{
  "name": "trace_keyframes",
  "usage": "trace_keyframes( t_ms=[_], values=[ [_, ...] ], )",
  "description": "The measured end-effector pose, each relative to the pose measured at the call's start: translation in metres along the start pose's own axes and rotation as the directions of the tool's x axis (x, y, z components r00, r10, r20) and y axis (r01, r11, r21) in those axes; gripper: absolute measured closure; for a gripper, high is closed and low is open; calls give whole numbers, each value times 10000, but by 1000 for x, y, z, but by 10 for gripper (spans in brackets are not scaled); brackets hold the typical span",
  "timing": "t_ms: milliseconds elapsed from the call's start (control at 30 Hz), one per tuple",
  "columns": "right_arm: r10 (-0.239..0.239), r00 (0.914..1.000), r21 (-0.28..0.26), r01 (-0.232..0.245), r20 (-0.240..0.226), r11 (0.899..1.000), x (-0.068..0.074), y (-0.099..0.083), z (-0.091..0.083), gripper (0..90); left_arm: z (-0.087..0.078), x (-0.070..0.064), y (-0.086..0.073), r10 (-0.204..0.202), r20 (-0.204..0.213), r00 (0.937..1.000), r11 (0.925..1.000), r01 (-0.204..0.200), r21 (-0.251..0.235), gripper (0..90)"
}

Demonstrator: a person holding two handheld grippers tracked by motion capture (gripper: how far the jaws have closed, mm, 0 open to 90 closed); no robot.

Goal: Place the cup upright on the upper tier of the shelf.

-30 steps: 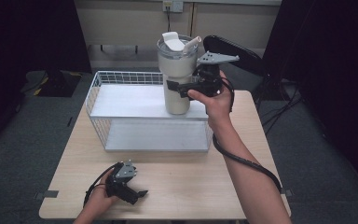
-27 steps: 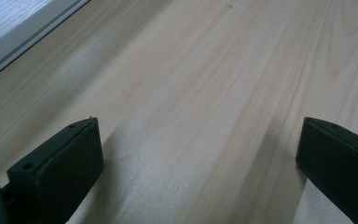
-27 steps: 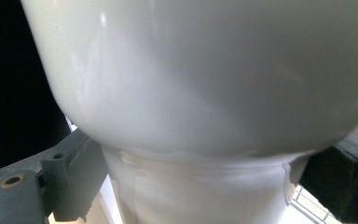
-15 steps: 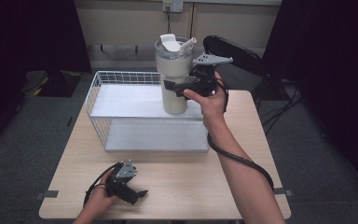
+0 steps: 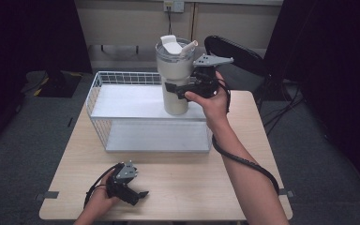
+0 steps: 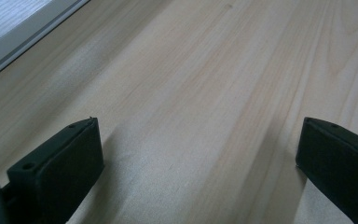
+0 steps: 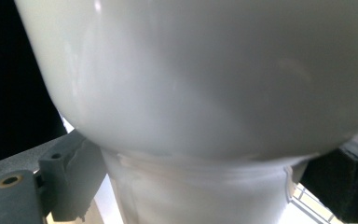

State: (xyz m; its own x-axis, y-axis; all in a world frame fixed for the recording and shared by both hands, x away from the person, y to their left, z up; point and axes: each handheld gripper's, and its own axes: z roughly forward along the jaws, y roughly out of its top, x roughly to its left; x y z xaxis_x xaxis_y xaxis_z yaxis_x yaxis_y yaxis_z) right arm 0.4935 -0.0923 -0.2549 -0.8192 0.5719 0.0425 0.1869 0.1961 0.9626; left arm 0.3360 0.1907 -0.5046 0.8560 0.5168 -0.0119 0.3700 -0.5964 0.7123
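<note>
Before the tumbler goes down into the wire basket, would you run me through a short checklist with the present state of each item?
1. Right gripper clamped on the tumbler, jaws at its narrow lower body: ok.
2. Tumbler upright: ok.
3. Lid seated and sealed: cannot tell.
4. Bare floor in the wire basket for the tumbler: ok.
5. Tumbler base above the basket rim: cannot tell.
6. Left gripper open, on the table, apart from the basket: ok.

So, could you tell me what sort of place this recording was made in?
Probably an indoor lab or studio set up for recording: a small wooden table on grey carpet, dark curtains at both sides, a black chair behind, and a wall socket with a cable.
</note>
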Motion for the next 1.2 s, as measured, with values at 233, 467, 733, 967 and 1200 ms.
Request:
trace_keyframes(
  t_ms=[233,467,733,967,1200],
  values=[
    [-134,9999,21,134,-47,9999,1,-4,-7,89,0,0,0,-6,5,10000,10000,6,-5,0],
    [-154,9999,56,154,65,9999,3,-7,-7,88,0,0,0,-5,6,10000,10000,5,-5,0],
    [-373,9993,1232,363,56,9917,2,-28,-14,114,0,0,0,31,21,10000,10000,-31,-9,0],
    [-276,9991,1285,316,-328,9912,9,-43,-35,115,0,0,0,34,19,10000,10000,-34,-6,0],
    [-181,9965,1156,275,-816,9929,19,-53,-50,114,0,0,0,35,22,10000,10000,-35,-8,0]
  ],
)
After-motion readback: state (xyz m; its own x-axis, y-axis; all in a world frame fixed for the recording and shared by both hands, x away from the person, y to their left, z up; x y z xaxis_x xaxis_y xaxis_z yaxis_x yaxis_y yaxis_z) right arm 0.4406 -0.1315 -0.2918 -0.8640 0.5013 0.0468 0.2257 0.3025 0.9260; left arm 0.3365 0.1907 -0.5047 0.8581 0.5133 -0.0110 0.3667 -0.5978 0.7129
